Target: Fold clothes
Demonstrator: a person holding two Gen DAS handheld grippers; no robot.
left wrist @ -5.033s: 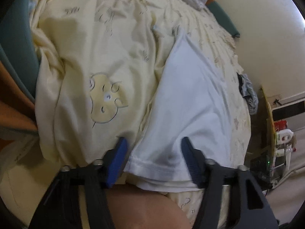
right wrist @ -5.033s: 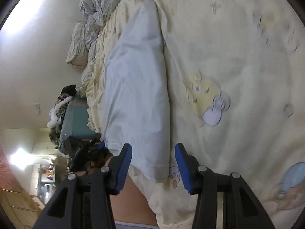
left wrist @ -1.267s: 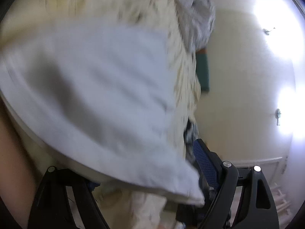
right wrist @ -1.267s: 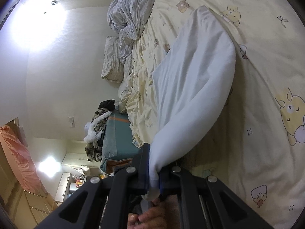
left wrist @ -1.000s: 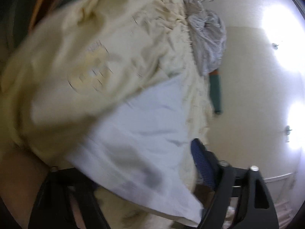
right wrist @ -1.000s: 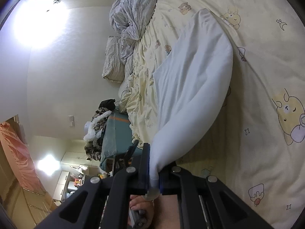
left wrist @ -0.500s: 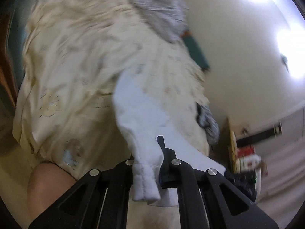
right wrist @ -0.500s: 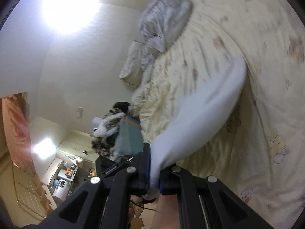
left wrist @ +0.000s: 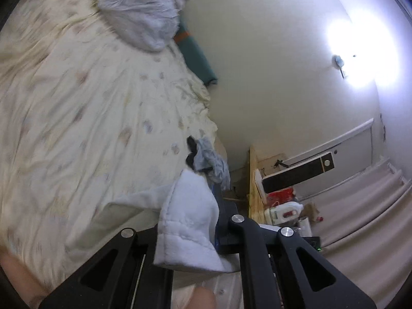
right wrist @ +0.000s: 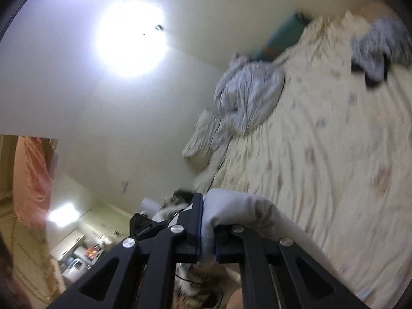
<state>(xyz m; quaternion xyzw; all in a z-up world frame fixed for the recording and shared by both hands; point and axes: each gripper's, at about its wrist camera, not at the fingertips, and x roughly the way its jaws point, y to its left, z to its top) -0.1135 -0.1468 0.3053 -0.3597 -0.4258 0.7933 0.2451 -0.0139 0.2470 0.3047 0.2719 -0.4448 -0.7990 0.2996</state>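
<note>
you have the white cotton garment (left wrist: pixel 188 221) pinched in both grippers: the left gripper (left wrist: pixel 195 234) has its jaws clamped on one bunched hem corner, the right gripper (right wrist: pixel 207 234) has its jaws tight on another. the cloth hangs between your hands, above the pale yellow cartoon-print bedsheet (left wrist: pixel 77 118), so its long axis probably runs hand to hand; neither hand is nearer, and the bed lies ahead and below.

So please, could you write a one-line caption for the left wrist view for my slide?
Left gripper shut on a white garment, held above the pale yellow bed sheet.
</note>
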